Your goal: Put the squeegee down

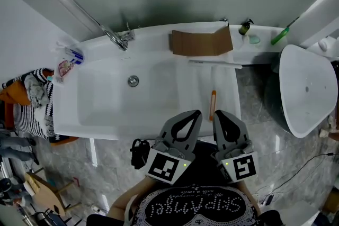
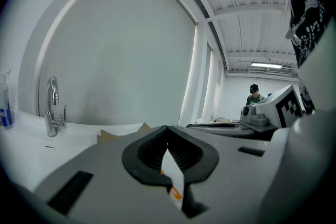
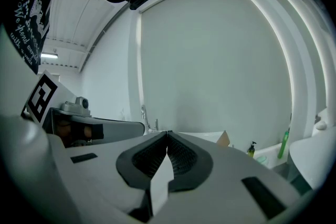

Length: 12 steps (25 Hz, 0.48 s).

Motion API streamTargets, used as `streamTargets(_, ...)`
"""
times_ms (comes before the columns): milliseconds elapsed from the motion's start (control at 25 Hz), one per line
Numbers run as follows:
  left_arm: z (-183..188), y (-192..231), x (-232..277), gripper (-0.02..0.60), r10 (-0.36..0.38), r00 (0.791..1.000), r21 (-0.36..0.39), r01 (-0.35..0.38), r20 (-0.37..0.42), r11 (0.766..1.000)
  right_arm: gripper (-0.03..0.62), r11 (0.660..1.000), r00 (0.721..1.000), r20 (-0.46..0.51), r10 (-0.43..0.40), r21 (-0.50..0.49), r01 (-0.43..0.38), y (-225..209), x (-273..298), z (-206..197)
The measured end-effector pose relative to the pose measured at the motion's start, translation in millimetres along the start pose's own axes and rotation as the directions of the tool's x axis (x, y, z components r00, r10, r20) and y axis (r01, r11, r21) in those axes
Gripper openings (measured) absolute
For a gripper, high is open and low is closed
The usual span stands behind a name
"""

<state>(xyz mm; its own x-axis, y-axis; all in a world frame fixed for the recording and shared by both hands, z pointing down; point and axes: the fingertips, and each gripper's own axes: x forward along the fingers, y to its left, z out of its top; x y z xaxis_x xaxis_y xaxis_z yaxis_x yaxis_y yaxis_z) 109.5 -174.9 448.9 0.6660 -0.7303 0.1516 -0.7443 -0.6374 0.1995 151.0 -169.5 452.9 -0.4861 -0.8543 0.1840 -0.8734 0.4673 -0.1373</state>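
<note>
The squeegee [image 1: 213,93] lies flat in the right part of the white bathtub [image 1: 100,108]. Its pale blade is at the far end and its orange handle end points toward me. Both grippers hover side by side just in front of the tub's near rim, short of the handle. The left gripper [image 1: 198,112] is shut with nothing held, and its tips meet in the left gripper view [image 2: 168,127]. A bit of the orange handle [image 2: 176,193] shows below its jaws. The right gripper [image 1: 217,112] is shut and empty too, with its tips together in its own view [image 3: 167,134].
A brown cardboard piece [image 1: 201,42] rests across the tub's far rim. The faucet [image 1: 117,38] and drain [image 1: 133,81] are at the left. A soap bottle [image 1: 244,26] and a green bottle [image 1: 280,35] stand on the ledge. A white basin [image 1: 304,90] is at right, striped cloth [image 1: 32,106] at left.
</note>
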Motion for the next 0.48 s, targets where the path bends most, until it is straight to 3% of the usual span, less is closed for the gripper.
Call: streamTargets(480,-0.1,-0.1,-1.6,0.005,0.006,1.0,-0.001,-0.006,0.004,1.0,0.02,1.0,1.0,-0.006,0.005,0.005,-0.005,1.1,-0.4,-1.9)
